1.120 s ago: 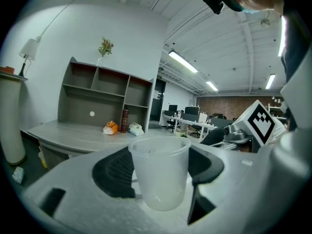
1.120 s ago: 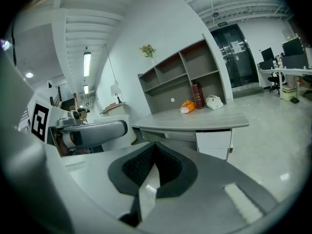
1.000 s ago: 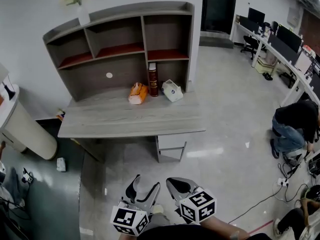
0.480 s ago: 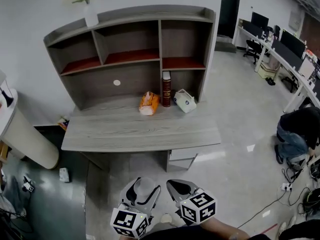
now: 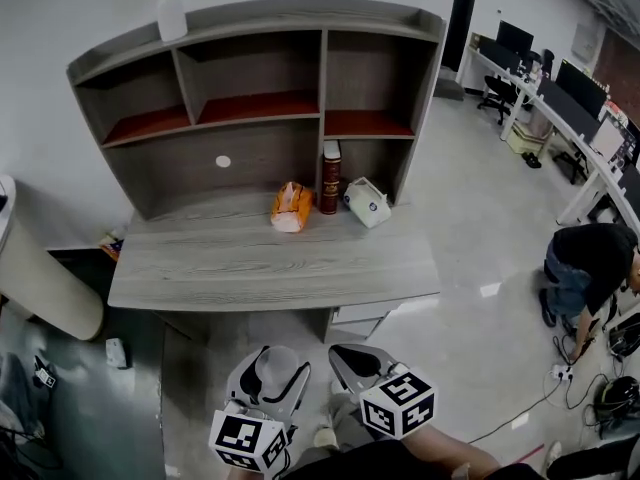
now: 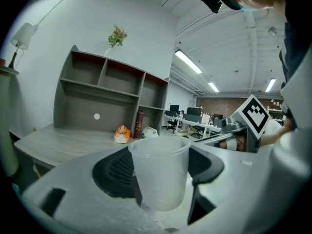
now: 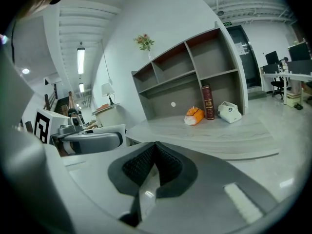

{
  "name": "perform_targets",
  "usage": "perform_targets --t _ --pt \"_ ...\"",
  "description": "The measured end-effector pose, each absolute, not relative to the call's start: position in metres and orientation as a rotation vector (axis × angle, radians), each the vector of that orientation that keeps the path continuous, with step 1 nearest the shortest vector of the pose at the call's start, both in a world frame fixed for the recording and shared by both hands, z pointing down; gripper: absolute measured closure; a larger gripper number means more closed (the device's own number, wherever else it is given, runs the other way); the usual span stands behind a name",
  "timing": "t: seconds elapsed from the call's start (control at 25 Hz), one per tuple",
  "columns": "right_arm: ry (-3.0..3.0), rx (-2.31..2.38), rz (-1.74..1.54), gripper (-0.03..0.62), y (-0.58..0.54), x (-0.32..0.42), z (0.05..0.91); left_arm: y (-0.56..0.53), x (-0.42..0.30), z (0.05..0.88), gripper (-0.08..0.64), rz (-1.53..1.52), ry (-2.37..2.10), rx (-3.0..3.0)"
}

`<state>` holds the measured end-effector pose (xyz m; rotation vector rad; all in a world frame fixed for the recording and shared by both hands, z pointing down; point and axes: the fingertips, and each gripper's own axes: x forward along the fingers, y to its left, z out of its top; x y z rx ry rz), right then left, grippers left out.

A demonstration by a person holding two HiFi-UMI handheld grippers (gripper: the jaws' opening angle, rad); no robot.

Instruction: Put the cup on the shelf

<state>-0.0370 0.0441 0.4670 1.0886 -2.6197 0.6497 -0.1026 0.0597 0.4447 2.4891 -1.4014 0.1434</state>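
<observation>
A clear plastic cup [image 6: 160, 172] stands upright between the jaws of my left gripper [image 6: 161, 179], which is shut on it. From the head view the cup [image 5: 277, 362] and left gripper [image 5: 270, 376] sit low at the bottom centre, over the floor short of the desk. My right gripper [image 5: 352, 366] is beside it on the right, shut and empty; its pads [image 7: 155, 156] meet. The grey shelf unit [image 5: 324, 78] with reddish boards stands at the back of the desk [image 5: 200, 268], and its compartments are bare.
On the desk by the shelf's lower right bay lie an orange packet [image 5: 291, 207], an upright dark red book [image 5: 330, 178] and a white pouch [image 5: 367, 202]. A vase [image 5: 170, 13] tops the shelf. A person [image 5: 585, 263] crouches at the right by office desks.
The head view has shifted, so the desk and shelf look larger and nearer. The left gripper has drifted slightly left and down with the cup. The right gripper has hardly moved.
</observation>
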Motion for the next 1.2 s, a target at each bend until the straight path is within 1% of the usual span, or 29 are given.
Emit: perform_targets --t 0.48,1.2 --pt "-2.692 0.916 0.63 0.592 -0.043 -0.058 0.452 -0.026 -0.108 0.429 0.275 0.172 -1.511 2.458" --pt "-2.734 0.808 0.593 0.592 -0.14 -0.046 0.43 -0.125 -0.091 0.397 0.275 0.209 -1.565 2.485"
